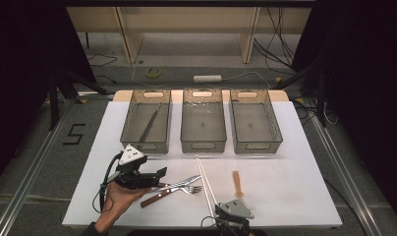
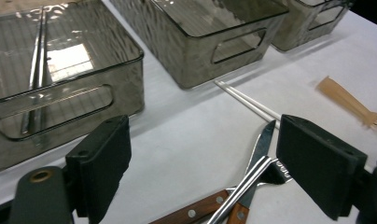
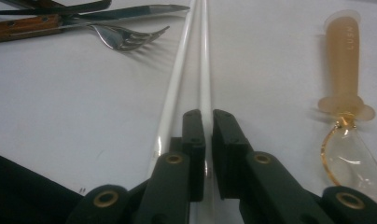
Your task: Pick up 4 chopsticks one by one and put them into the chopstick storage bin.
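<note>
A pair of white chopsticks (image 1: pixel 205 181) lies on the white table top, running from the middle tray toward the near edge. My right gripper (image 3: pixel 208 116) is shut on the right-hand chopstick (image 3: pixel 204 56) at its near end; the other stick (image 3: pixel 177 74) passes just outside the left jaw. In the high view this gripper (image 1: pixel 225 210) sits at the table's front edge. My left gripper (image 1: pixel 162 178) is held level at the left, jaws wide open (image 2: pixel 203 163), with nothing between them. Just beyond its jaws lie forks (image 1: pixel 187 185) and a wooden-handled knife (image 2: pixel 196 212).
Three smoky plastic trays stand in a row at the back: left (image 1: pixel 146 146), middle (image 1: pixel 203 146), right (image 1: pixel 256 146). The left tray holds dark metal chopsticks (image 2: pixel 37 60). An amber-handled spoon (image 3: pixel 345 60) lies right of the white chopsticks. Bare table (image 1: pixel 295 187) lies at the right.
</note>
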### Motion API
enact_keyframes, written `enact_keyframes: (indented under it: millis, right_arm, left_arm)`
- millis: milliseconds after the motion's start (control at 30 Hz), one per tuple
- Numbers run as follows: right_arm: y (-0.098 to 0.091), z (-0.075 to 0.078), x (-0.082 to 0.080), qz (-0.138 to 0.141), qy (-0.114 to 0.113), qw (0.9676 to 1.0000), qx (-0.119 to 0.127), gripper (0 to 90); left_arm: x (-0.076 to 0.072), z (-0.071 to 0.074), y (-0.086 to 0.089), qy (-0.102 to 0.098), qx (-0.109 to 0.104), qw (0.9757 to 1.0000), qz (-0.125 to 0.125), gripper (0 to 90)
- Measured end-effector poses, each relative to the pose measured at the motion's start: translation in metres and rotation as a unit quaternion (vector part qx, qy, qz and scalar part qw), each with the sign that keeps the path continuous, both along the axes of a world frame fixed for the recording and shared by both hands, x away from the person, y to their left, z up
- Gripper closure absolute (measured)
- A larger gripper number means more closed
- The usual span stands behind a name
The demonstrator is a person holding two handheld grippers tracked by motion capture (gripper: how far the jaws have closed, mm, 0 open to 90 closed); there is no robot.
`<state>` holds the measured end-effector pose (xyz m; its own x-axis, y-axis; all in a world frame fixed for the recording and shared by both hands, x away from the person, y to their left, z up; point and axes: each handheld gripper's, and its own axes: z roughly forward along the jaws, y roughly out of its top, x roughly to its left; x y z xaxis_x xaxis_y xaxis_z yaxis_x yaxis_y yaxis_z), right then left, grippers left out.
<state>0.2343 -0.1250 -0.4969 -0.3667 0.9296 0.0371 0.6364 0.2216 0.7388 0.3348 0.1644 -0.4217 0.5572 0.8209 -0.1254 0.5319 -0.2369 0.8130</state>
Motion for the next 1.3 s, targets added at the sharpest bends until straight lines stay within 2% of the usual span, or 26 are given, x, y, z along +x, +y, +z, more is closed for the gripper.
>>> enact_keyframes:
  millis: [100,167,267,400,433,500,600,733,767,800,900,967,1067,1100,1133,1200,1267,1300]
  right_arm:
    - [-0.004,0.002,0.002,0.0,0.001,1.0,-0.003,84.4]
    - [-0.006,0.005,0.002,0.003,0.004,1.0,-0.005,84.4]
    - [-0.009,0.01,0.004,0.007,0.0,0.9999,-0.008,84.4]
    - [-0.011,0.018,0.007,0.012,-0.002,0.9998,-0.013,84.5]
    - [-0.01,0.019,0.008,0.012,-0.001,0.9999,-0.012,84.5]
    - [-0.011,0.022,0.009,0.015,-0.001,0.9998,-0.013,84.5]
    - [-0.011,0.024,0.01,0.02,0.0,0.9997,-0.017,84.5]
    - [-0.011,0.027,0.011,0.025,0.002,0.9995,-0.021,84.5]
    - [-0.011,0.027,0.011,0.027,0.002,0.9994,-0.022,84.5]
    - [-0.011,0.028,0.012,0.028,0.002,0.9993,-0.023,84.5]
    - [-0.012,0.03,0.013,0.032,0.003,0.9991,-0.027,84.5]
    - [-0.012,0.032,0.013,0.034,0.004,0.999,-0.028,84.5]
    - [-0.012,0.033,0.014,0.036,0.002,0.9989,-0.029,84.5]
    - [-0.013,0.033,0.014,0.038,0.005,0.9988,-0.03,84.5]
    - [-0.013,0.033,0.014,0.038,0.005,0.9988,-0.031,84.5]
    - [-0.012,0.033,0.014,0.038,0.006,0.9988,-0.03,84.5]
    - [-0.012,0.033,0.014,0.04,0.007,0.9987,-0.031,84.5]
    - [-0.012,0.034,0.014,0.04,0.008,0.9987,-0.032,84.5]
  left_arm:
    - [0.0,0.0,-0.009,0.001,0.007,0.9994,-0.033,18.5]
    - [-0.001,-0.001,-0.017,0.001,0.021,0.9981,-0.057,18.9]
    - [-0.002,-0.005,-0.034,-0.001,0.052,0.9931,-0.105,20.5]
    - [-0.002,-0.011,-0.057,-0.006,0.094,0.9816,-0.166,22.4]
    - [-0.001,-0.012,-0.062,-0.006,0.103,0.9779,-0.181,22.8]
    - [0.002,-0.015,-0.073,-0.006,0.109,0.9724,-0.206,23.6]
    - [0.007,-0.02,-0.086,-0.006,0.123,0.9639,-0.236,24.6]
    - [0.014,-0.027,-0.104,-0.013,0.149,0.9502,-0.274,26.1]
    - [0.015,-0.029,-0.108,-0.015,0.156,0.9457,-0.285,26.5]
    - [0.016,-0.031,-0.111,-0.018,0.157,0.9442,-0.289,27.2]
    - [0.02,-0.035,-0.121,-0.023,0.172,0.9341,-0.312,28.9]
    - [0.023,-0.038,-0.125,-0.023,0.18,0.9289,-0.323,29.1]
    - [0.027,-0.041,-0.128,-0.031,0.188,0.9241,-0.331,30.0]
    - [0.028,-0.042,-0.129,-0.034,0.194,0.9215,-0.335,30.2]
    - [0.028,-0.043,-0.13,-0.037,0.195,0.921,-0.336,30.5]
    - [0.029,-0.044,-0.133,-0.037,0.202,0.916,-0.345,30.9]
    - [0.03,-0.044,-0.136,-0.04,0.208,0.9122,-0.351,31.4]
    - [0.031,-0.044,-0.137,-0.04,0.207,0.9118,-0.352,31.5]
